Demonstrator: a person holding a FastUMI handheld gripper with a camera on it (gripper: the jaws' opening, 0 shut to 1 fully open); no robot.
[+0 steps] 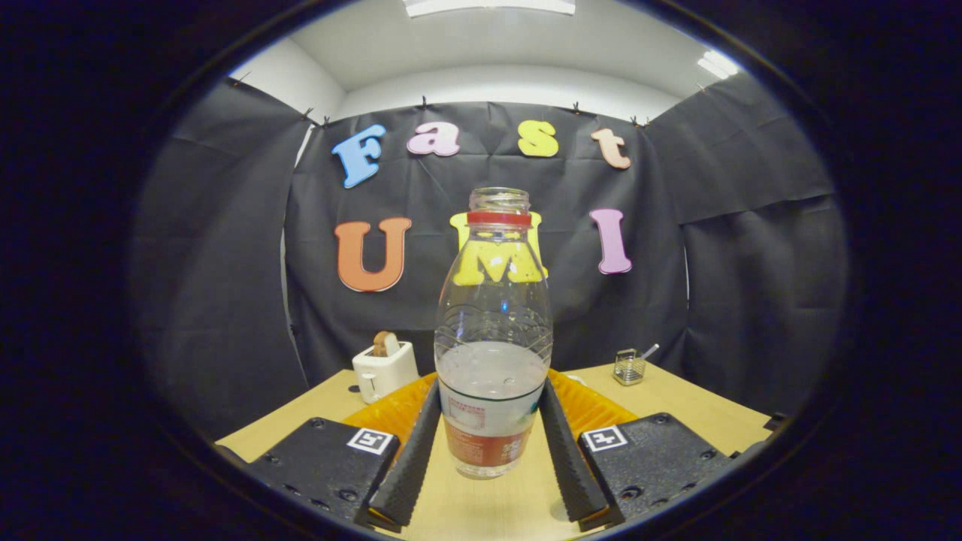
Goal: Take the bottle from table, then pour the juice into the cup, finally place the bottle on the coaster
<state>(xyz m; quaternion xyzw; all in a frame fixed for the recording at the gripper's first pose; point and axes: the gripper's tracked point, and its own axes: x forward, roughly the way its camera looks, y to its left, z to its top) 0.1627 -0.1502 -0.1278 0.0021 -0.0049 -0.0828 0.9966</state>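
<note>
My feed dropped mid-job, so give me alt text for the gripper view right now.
An uncapped clear bottle, about half full, stands upright on the table between the gripper's two fingers, which flank its lower body; whether they press it can't be told. An orange plate lies behind it, with a white toaster beyond on one side and a small wire holder on the other.

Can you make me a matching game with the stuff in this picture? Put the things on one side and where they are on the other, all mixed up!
Things:
1. bottle
2. toaster
3. wire basket
4. orange tray

Places:
A. far end of the table, beyond the right finger
B. upright between the gripper fingers
C. lying right behind the bottle
D. far end of the table, beyond the left finger

Pairs: 1-B, 2-D, 3-A, 4-C
</note>
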